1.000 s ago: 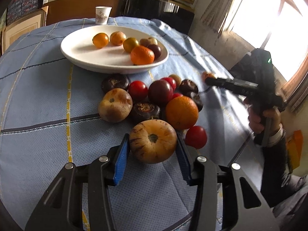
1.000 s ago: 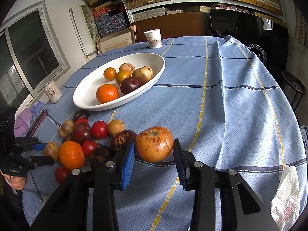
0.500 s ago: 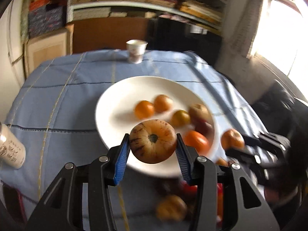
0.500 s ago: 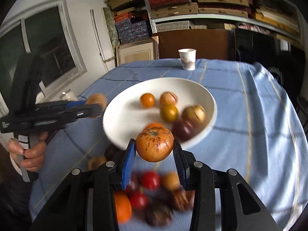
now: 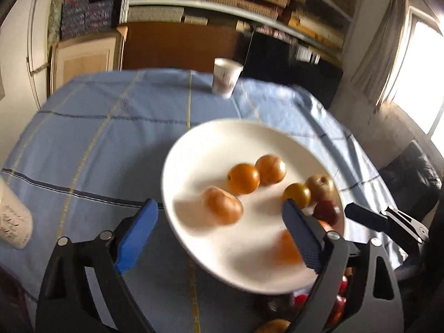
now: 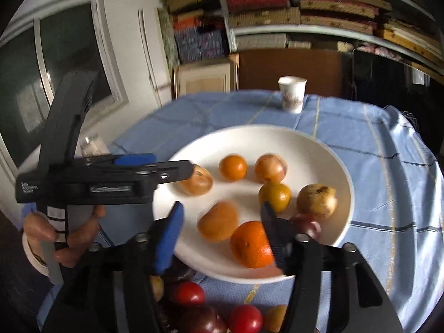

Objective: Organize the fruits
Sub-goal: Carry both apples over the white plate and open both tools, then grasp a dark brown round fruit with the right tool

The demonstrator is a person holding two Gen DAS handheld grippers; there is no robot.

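Observation:
A white plate [image 5: 194, 149] [image 6: 319, 144] on the blue cloth holds several orange, yellow and dark fruits. My left gripper [image 5: 219, 204] hangs over its left part, jaws opening wide. The tan fruit [image 5: 223, 205] lies blurred on the plate between the pads, touching neither. My right gripper [image 6: 222, 208] is over the near rim, jaws opening too. Its reddish-orange fruit [image 6: 219, 222] sits blurred below them, free of both pads, beside a big orange [image 6: 251, 245]. Each view shows the other gripper: the left gripper [image 6: 172, 163] held by a hand, the right gripper [image 5: 369, 216] at the plate's right edge.
Loose red tomatoes [image 6: 188, 294] and dark fruits [image 6: 205, 323] lie on the cloth in front of the plate. A paper cup [image 5: 226, 77] [image 6: 291, 94] stands at the table's far edge. Another printed cup [image 5: 14, 222] stands at the left. Shelves fill the back wall.
Both grippers lifted their fruits from the cloth and carried them over the plate. Both jaws have now spread and the two fruits have dropped out onto the plate.

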